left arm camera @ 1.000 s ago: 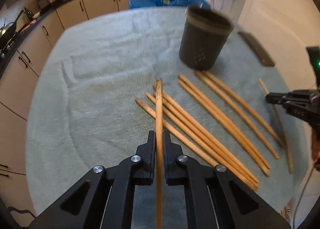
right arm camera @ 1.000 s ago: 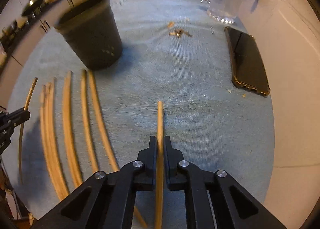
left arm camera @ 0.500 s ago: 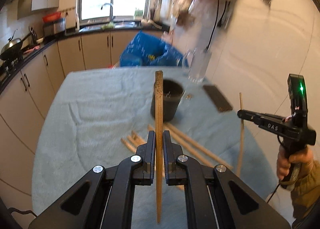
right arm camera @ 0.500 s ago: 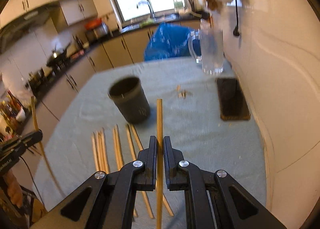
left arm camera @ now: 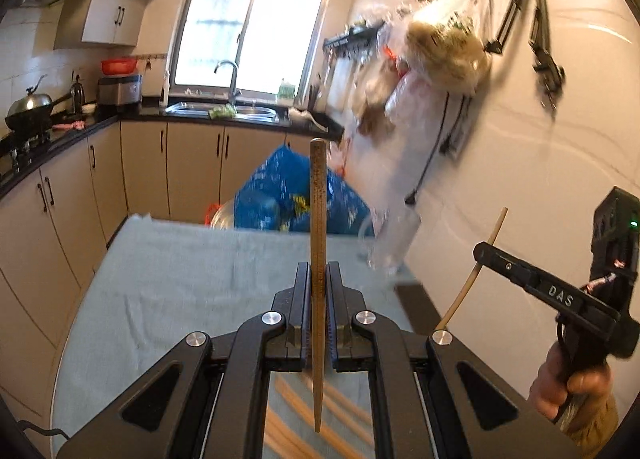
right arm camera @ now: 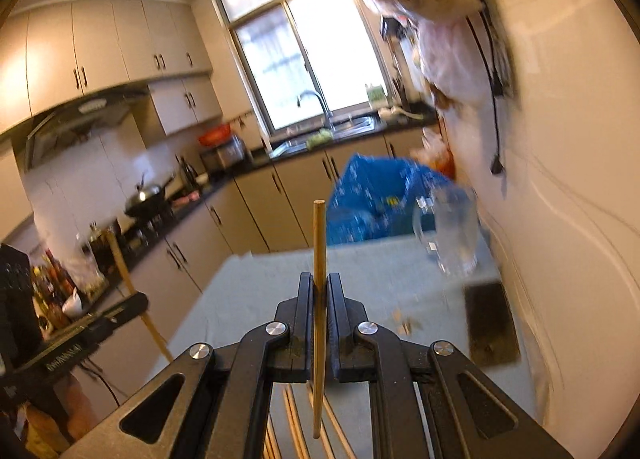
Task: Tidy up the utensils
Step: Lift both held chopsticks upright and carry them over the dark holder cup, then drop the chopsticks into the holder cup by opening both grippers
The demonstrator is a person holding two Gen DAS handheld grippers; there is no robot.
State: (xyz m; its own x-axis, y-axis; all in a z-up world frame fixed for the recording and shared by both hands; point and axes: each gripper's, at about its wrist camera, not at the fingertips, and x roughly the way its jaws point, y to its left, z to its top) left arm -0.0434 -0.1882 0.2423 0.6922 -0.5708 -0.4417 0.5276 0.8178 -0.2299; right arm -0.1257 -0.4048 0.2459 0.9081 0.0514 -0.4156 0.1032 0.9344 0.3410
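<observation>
A dark-stained chopstick (left arm camera: 319,227) is pinched upright between the closed fingers of the left gripper (left arm camera: 319,279), its blunt end raised above the fingertips and its tapered tip hanging down below the jaws. A paler, thinner chopstick (right arm camera: 319,259) is clamped in the same way by the right gripper (right arm camera: 320,291) — upright, with both ends free. Both grippers are held up over the tabletop (left arm camera: 180,271), which is covered by a grey-green cloth. More chopsticks (left arm camera: 320,415) are seen lying flat on the cloth beneath the left gripper, and the same loose chopsticks show below the right one. A glass mug (right arm camera: 452,235) stands at the far right corner of the tabletop beside the wall, with a dark phone (right arm camera: 490,323) lying nearer along that edge. A blue bag (left arm camera: 280,199) is seen behind the far edge. In the left wrist view the right gripper is grasped by a hand (left arm camera: 572,383) at the right — the picture is blurred there.
</observation>
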